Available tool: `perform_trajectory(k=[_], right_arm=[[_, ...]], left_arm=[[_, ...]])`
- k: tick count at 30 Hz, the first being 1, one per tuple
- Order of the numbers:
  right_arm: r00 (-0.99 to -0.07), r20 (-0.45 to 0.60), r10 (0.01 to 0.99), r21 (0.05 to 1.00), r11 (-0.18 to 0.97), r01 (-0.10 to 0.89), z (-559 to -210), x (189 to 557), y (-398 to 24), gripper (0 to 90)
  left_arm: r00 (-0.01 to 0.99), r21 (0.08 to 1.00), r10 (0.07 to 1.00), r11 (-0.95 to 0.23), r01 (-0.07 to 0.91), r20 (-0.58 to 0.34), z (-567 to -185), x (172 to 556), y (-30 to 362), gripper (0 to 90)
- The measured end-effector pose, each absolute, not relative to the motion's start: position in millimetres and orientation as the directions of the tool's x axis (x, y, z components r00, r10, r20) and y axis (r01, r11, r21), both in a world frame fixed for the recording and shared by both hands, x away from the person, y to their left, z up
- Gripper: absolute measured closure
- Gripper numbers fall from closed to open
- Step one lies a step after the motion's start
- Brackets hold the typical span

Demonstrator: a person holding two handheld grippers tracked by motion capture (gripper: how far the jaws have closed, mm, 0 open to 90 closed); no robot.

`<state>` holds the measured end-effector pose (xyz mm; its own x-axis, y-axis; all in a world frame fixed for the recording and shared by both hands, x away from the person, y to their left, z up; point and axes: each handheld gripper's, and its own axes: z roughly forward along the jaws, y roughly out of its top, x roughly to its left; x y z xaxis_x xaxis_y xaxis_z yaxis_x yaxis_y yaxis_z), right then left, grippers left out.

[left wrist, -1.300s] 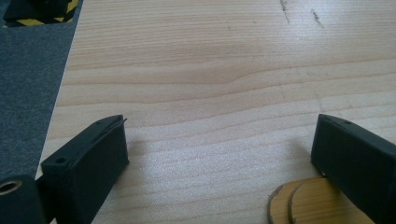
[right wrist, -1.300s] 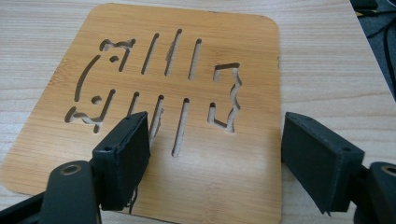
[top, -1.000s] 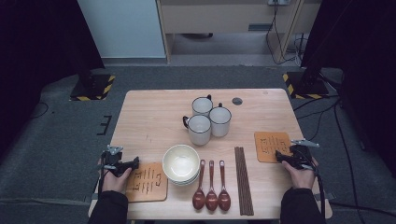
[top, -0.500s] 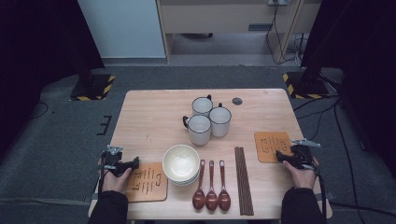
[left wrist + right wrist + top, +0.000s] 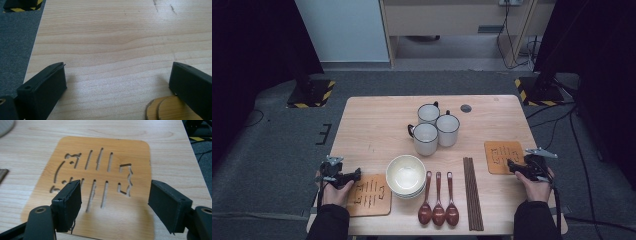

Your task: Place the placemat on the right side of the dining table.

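My left gripper (image 5: 354, 175) rests at the table's left front edge, its jaws open and pointing at a slotted wooden coaster (image 5: 369, 195). In the left gripper view the left gripper (image 5: 117, 70) has bare wood between its jaws, and the coaster's corner (image 5: 165, 110) lies by the right jaw. My right gripper (image 5: 510, 165) sits at the right edge over a second wooden coaster (image 5: 498, 152). Seen from the right gripper view, the right gripper (image 5: 115, 187) is open above that coaster (image 5: 105, 152); its jaws have just closed slightly, gripping nothing.
Three white mugs (image 5: 432, 127) cluster at the middle of the table (image 5: 372, 130). Stacked cream bowls (image 5: 406, 175), three brown spoons (image 5: 438, 200) and dark chopsticks (image 5: 472, 192) lie along the front. A small black disc (image 5: 466, 108) sits at the back.
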<state>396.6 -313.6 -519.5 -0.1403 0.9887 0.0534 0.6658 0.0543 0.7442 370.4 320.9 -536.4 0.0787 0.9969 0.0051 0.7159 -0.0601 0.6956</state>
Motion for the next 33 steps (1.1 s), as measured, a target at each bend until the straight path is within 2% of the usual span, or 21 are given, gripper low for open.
perform_trajectory(k=[5,13,18,33], right_arm=[[-0.161,0.072,0.984,0.749,0.054,0.661,-513,394,-307,26.5],[-0.186,0.110,0.976,0.775,0.033,0.631,-501,390,-298,26.0],[-0.196,0.118,0.973,0.786,0.029,0.617,-496,388,-294,25.2],[-0.280,0.152,0.948,0.818,0.038,0.574,-472,380,-273,26.4]], left_arm=[[0.074,0.701,0.997,-0.054,0.711,0.002,-536,369,322,0.3],[0.060,0.706,0.998,-0.020,0.708,-0.033,-530,363,329,14.6],[0.060,0.739,0.996,0.008,0.673,-0.065,-521,358,331,19.1],[0.150,0.817,0.977,0.040,0.575,-0.154,-495,345,328,23.3]])
